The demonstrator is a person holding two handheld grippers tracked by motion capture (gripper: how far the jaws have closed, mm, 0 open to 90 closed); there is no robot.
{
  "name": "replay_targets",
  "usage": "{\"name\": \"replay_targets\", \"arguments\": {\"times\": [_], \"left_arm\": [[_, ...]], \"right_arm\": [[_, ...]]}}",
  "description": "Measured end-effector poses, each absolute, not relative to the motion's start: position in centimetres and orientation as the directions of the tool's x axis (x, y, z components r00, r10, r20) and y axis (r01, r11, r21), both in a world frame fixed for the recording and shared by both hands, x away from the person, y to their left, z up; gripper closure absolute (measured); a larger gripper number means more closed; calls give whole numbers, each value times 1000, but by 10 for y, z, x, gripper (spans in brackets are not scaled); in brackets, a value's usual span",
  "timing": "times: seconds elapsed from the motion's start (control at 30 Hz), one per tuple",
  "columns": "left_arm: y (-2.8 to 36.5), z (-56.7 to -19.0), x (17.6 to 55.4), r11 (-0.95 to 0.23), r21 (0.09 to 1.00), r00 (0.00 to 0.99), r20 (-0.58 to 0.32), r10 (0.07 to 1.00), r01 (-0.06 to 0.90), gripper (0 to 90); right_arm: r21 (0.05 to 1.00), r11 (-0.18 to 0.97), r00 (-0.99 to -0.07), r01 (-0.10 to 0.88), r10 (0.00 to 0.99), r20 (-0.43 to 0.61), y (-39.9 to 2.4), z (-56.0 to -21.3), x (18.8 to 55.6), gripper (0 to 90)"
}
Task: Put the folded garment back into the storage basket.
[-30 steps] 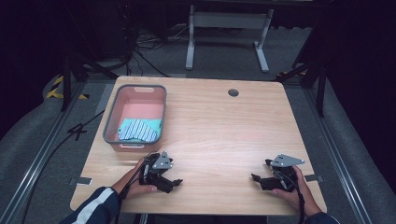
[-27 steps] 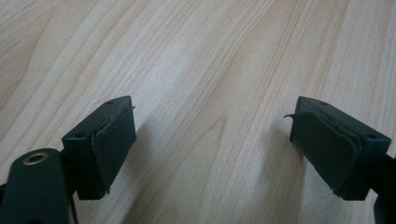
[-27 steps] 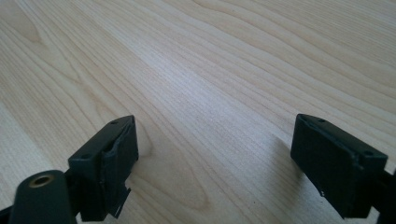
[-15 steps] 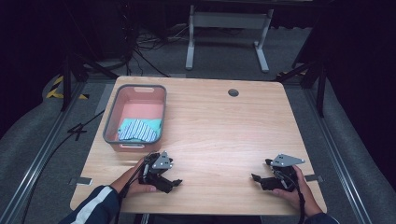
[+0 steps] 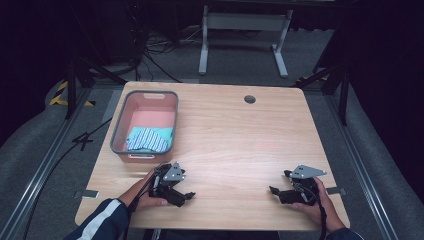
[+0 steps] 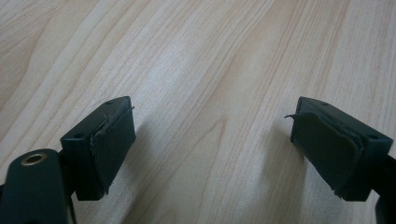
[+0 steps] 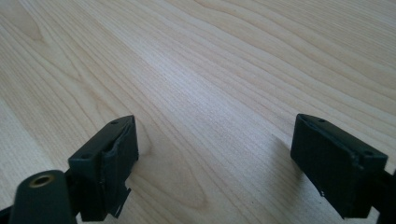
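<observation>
While both hands rest low at the near edge of the pale wooden table (image 5: 240, 135), neither gripper holds anything. In the high view, the left gripper (image 5: 186, 196), a black tool with a grey three-cornered plate on top, lies in the person's left hand (image 5: 145, 192) near the front left corner, its tips pointing toward the middle of the table. Its jaws stand spread wide apart; the left gripper view shows only bare wood grain between the two black padded fingers (image 6: 112, 144), whose rubber facing is frayed at the edges.

At the front right corner, the right gripper (image 5: 275, 189), of the same black build with a grey plate, sits in the right hand (image 5: 315, 200) and points leftward across the table. Its jaws are likewise spread, with bare wood between them in the right gripper view.

A grey-rimmed pink plastic tub (image 5: 118, 131) stands on the left part of the table, just beyond the left gripper and apart from it. Inside it, toward its near end, lies a crumpled blue-and-white striped cloth (image 5: 149, 139). A small dark round cable hole (image 5: 249, 99) sits near the table's far edge.
</observation>
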State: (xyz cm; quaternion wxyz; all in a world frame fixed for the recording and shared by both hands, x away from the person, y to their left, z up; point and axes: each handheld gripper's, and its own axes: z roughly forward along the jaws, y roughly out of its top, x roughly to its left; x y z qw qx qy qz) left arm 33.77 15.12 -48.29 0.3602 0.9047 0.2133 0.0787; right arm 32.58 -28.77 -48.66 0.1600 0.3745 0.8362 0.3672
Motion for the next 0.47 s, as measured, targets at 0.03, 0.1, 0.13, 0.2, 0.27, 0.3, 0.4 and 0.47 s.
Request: {"name": "replay_targets", "arguments": {"times": [0.03, 0.1, 0.13, 0.2, 0.27, 0.3, 0.4, 0.47], "left_arm": [[151, -483, 338, -649, 684, 895, -13, 445, 333, 139], [151, -483, 337, -649, 683, 895, -15, 446, 335, 139], [151, -483, 338, -649, 685, 896, -12, 443, 330, 139], [151, -483, 338, -650, 685, 897, -13, 442, 330, 137], [151, -483, 338, -650, 685, 897, -13, 442, 331, 136], [151, -483, 338, -650, 684, 897, -13, 442, 331, 135], [151, -483, 338, -649, 685, 896, -14, 444, 332, 134], [151, -483, 338, -649, 685, 896, -13, 444, 332, 134]], "right_arm": [[734, 450, -668, 509, 744, 7, -288, -487, 326, 155], [734, 450, -669, 509, 744, 8, -288, -487, 326, 155], [734, 451, -669, 508, 743, 6, -288, -487, 326, 154], [735, 452, -671, 506, 742, 6, -288, -487, 326, 154], [734, 452, -671, 506, 742, 6, -288, -487, 326, 155], [735, 452, -671, 506, 742, 6, -288, -487, 326, 154], [735, 452, -671, 506, 742, 6, -288, -487, 326, 154], [735, 452, -671, 506, 742, 6, -288, -487, 326, 154]]}}
